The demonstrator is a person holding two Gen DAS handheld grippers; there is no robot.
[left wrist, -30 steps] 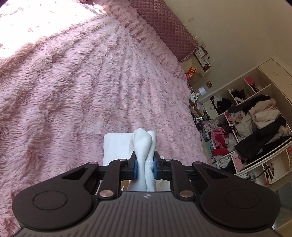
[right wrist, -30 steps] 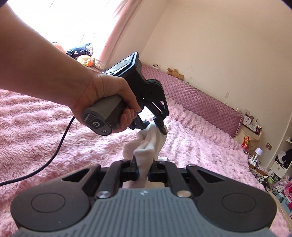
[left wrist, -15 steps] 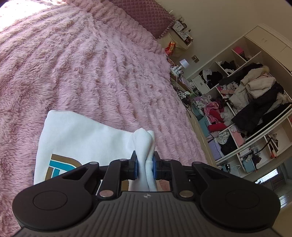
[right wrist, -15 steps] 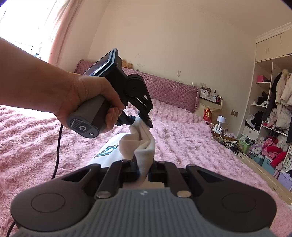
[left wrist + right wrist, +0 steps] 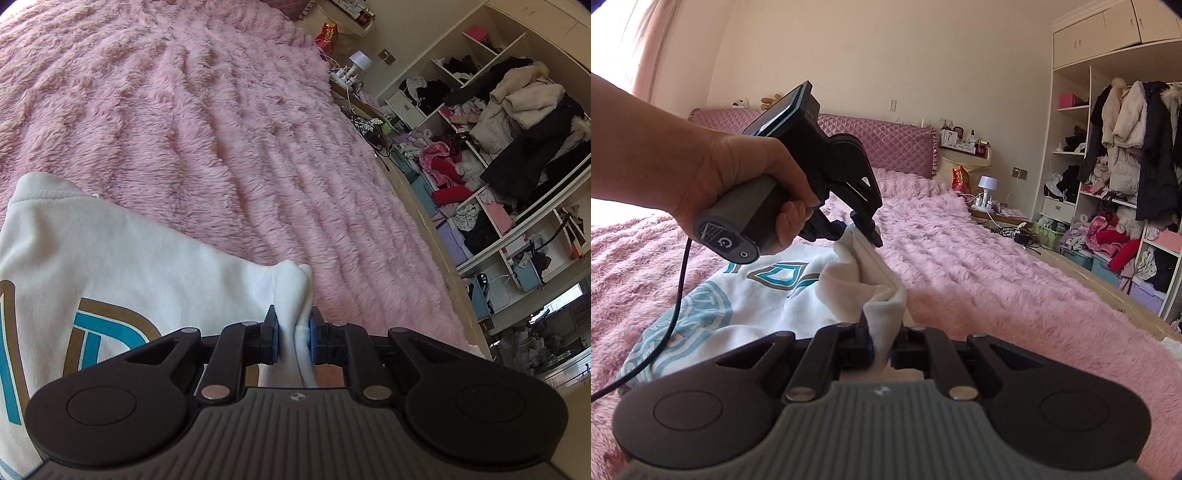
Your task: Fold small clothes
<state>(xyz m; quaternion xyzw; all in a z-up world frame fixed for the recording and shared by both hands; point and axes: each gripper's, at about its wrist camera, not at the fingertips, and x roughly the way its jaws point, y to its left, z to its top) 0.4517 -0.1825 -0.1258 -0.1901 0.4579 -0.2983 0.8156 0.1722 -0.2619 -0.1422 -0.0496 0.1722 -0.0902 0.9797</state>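
Observation:
A white shirt (image 5: 110, 273) with a teal and gold print lies spread on the pink fluffy blanket (image 5: 207, 122). My left gripper (image 5: 293, 338) is shut on a bunched edge of the white shirt, its blue pads pressing the fabric. In the right wrist view the white shirt (image 5: 738, 299) stretches left across the blanket (image 5: 997, 280). My right gripper (image 5: 881, 345) is shut on another fold of that same edge. A hand (image 5: 738, 173) holds the left gripper (image 5: 864, 230) just beyond, with the cloth hanging taut between the two grips.
An open wardrobe (image 5: 509, 147) stuffed with coats and clothes stands to the right of the bed. A quilted pink headboard (image 5: 886, 144) runs along the far wall, with a bedside shelf, a small white lamp (image 5: 986, 184) and cables on the floor. A black cable (image 5: 676, 295) trails from the left gripper.
Both grippers have carried the shirt edge sideways and slightly down. The shirt now lies spread over the blanket with its print showing. Both views have swung toward the wardrobe.

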